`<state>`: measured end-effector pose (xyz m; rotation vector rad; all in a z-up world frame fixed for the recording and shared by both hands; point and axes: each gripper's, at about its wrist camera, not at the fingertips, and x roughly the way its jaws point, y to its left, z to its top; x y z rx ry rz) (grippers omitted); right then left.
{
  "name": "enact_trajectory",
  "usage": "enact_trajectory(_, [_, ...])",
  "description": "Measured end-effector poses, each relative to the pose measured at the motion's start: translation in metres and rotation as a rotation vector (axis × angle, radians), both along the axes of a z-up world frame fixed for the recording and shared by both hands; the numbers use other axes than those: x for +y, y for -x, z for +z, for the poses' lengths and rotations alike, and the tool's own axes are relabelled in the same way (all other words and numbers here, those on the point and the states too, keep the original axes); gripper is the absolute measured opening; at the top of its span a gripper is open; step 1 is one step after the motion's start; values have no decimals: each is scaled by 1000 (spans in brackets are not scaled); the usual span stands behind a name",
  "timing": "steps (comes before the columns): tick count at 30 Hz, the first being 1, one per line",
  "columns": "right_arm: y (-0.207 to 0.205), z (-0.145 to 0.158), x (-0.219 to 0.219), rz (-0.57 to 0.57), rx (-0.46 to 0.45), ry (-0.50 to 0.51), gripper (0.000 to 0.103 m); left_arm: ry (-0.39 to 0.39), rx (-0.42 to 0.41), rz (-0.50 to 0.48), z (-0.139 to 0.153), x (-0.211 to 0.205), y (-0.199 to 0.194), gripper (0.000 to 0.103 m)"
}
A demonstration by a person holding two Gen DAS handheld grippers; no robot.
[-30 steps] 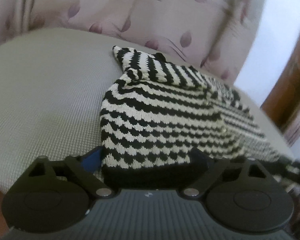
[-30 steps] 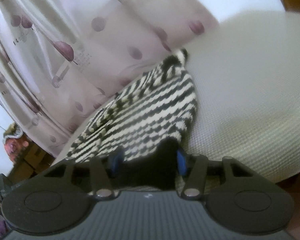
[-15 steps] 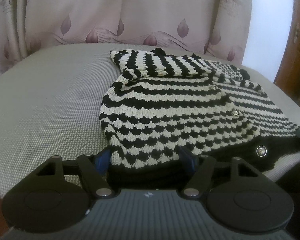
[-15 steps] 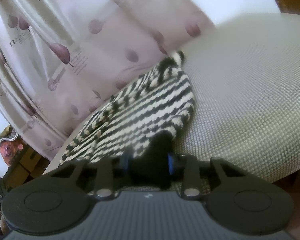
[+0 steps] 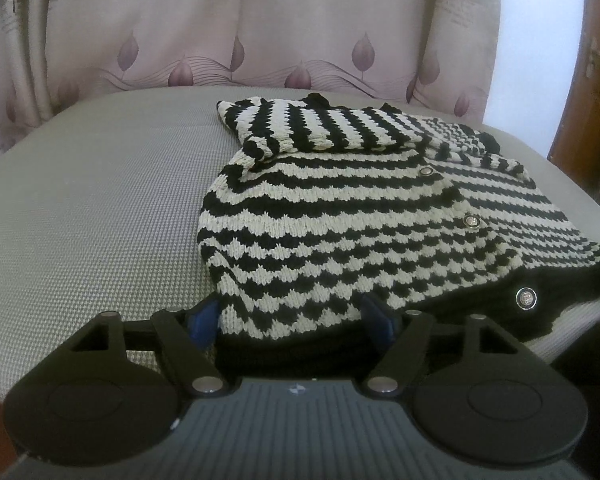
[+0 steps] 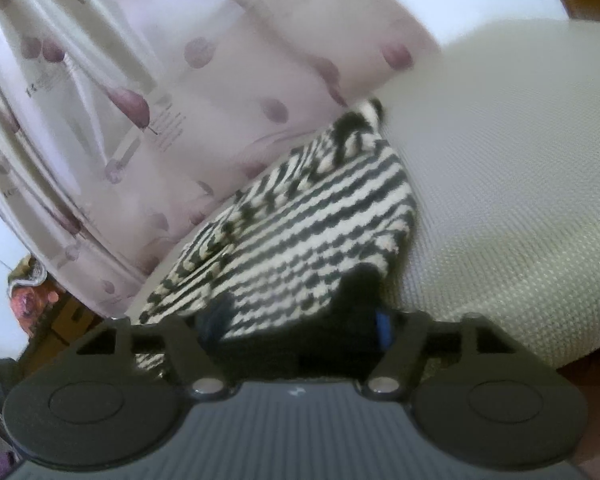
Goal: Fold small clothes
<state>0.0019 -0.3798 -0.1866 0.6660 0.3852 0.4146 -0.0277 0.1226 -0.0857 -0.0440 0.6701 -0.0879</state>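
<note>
Small blk/white striped knit cardigan (image 5: 364, 216) lies on a grey woven cushion (image 5: 100, 208), its body spread toward 3 o'clock of the left wrist view, a sleeve folded across the top at 12. Metal snap buttons (image 5: 471, 221) run down the front edge; a larger one sits on the blk hem band at 4 o'clock.

Left gripper (image 5: 290, 316): jaws wide apart, blue-padded fingers (image 5: 202, 318) either side of the hem at 6 o'clock. Hem band lies between them, left pad just beside the knit's edge; not pinched.

Right gripper (image 6: 300, 320): view is blurred. Fingers stand apart w/ the blk hem bunched between them at 6 o'clock; whether the pads actually press the fabric, can't tell. Cardigan (image 6: 300, 224) runs up from the gripper toward 12 o'clock, slanted, its far tip near the cushion's (image 6: 520, 180) back edge.

Behind the cushion: pinkish curtain (image 5: 260, 28) w/ purple leaf print & some lettering. Same curtain (image 6: 160, 100) fills 9–12 o'clock in the right wrist view. Brown wood door frame (image 5: 580, 128) at 3 o'clock of left wrist view.
</note>
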Motion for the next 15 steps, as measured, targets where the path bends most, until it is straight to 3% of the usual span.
enact_trajectory(1, [0,0,1,-4,-2,2,68,3,0,-3,0,0,0,73])
enact_trajectory(3, [-1,0,1,-6,-2,0,67,21,-9,-3,0,3,1,59])
enact_trajectory(4, [-1,0,0,-3,-1,0,63,26,-12,4,0,5,1,42])
enact_trajectory(5, [-1,0,0,-9,4,10,48,40,-12,12,1,9,0,28])
enact_trajectory(7, [-3,-3,-3,-12,36,17,22,123,7,5,2,21,-2,21])
enact_trajectory(9, [-3,-9,-10,-10,49,-26,17,187,29,-7,3,31,-3,20])
enact_trajectory(12, [-1,-12,-14,14,52,-75,15,214,47,-53,4,38,-2,21])
enact_trajectory(15, [-1,-16,-18,30,58,-111,15,246,74,-67,6,50,-5,36])
